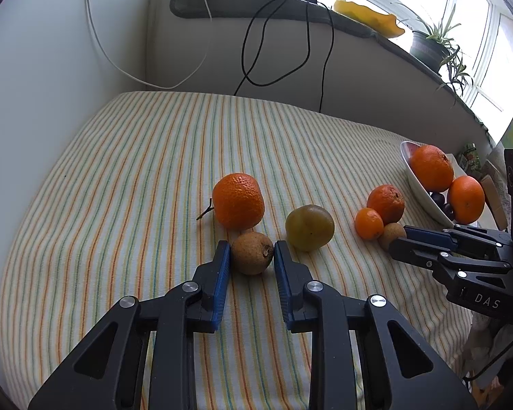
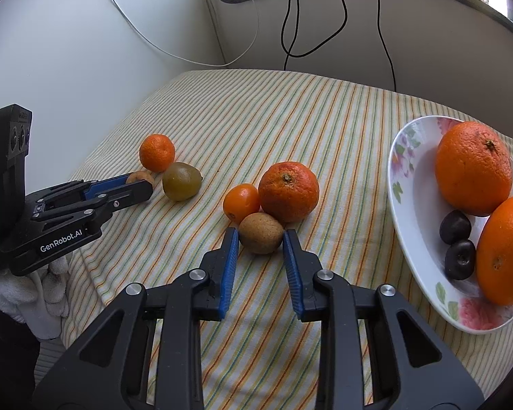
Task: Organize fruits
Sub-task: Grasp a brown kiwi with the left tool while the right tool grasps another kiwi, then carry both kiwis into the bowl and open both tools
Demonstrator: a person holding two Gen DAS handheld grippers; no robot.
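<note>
On the striped cloth (image 1: pixel 136 171), my left gripper (image 1: pixel 250 247) is shut on a small brown fruit (image 1: pixel 252 256), one blue pad against each side. Just behind it lie a tangerine (image 1: pixel 238 200) and a green fruit (image 1: pixel 309 227). My right gripper (image 2: pixel 261 235) is shut on another brown fruit (image 2: pixel 260 239), which touches a small orange (image 2: pixel 241 203) and a bigger one (image 2: pixel 288 191). The right wrist view also shows the left gripper (image 2: pixel 143 186) from the side. To the right, the white flowered plate (image 2: pixel 405 205) holds two oranges (image 2: pixel 473 167) and two dark plums (image 2: pixel 455 226).
Black and white cables (image 1: pixel 256 51) hang down the wall behind the table. A sill above carries potted plants (image 1: pixel 431 44) and a yellow thing (image 1: pixel 369 13). The cloth's edge falls away at the left, where a gloved hand (image 2: pixel 48 280) holds the left gripper.
</note>
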